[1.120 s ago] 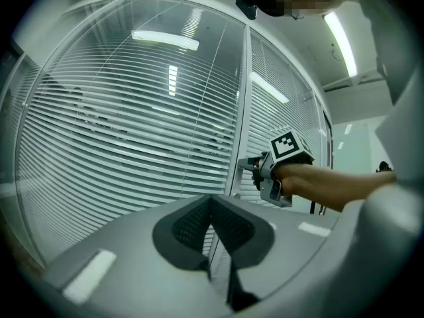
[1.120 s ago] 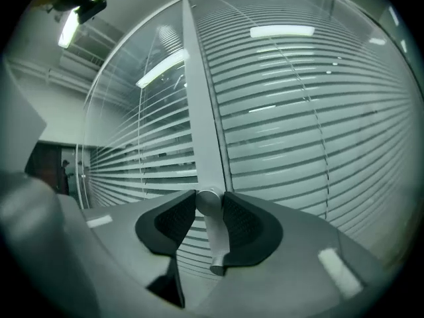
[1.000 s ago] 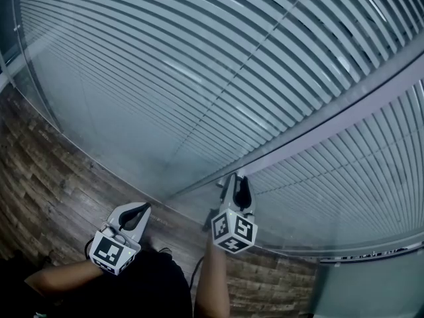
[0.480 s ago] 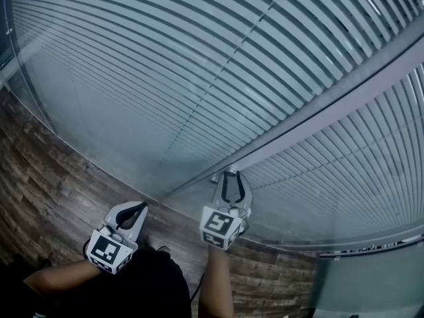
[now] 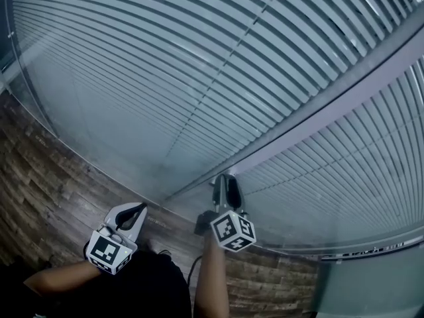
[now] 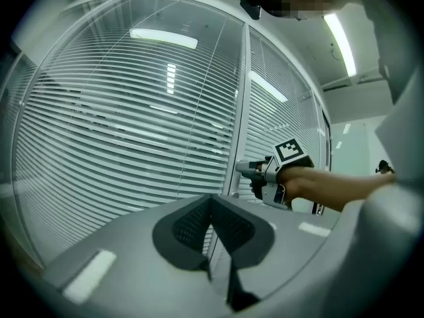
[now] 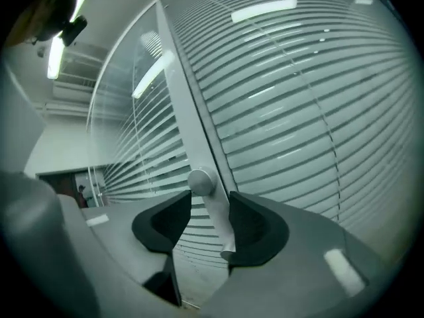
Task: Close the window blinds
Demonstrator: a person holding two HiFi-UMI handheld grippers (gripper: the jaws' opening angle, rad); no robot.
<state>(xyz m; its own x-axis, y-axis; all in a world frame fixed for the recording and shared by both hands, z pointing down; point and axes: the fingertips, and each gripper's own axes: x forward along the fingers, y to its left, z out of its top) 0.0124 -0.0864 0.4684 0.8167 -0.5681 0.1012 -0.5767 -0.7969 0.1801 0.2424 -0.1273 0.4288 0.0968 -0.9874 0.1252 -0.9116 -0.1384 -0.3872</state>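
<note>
Horizontal slat blinds [image 5: 199, 65] hang behind glass on both sides of a pale upright frame post [image 5: 331, 105]. A round turning knob [image 7: 201, 181] with a short flat lever [image 7: 218, 220] sits on that post. My right gripper [image 5: 225, 179] is up at the post. Its jaws have just been opening and now stand open, with the lever between them, close to the right-hand pad [image 7: 248, 225]. The left gripper view shows that same right gripper [image 6: 246, 171] at the post. My left gripper [image 5: 140, 209] hangs back lower left, away from the glass, jaws shut on nothing [image 6: 212, 201].
A wood-plank floor [image 5: 46, 177] runs along the foot of the glass. The bottom rail of the right blind [image 5: 358, 252] lies low at the right. Ceiling strip lights [image 6: 341, 38] reflect in the panes.
The right gripper has rolled at the post: half a second ago its jaws showed flat, now they show edge-on. The left gripper has stayed where it was.
</note>
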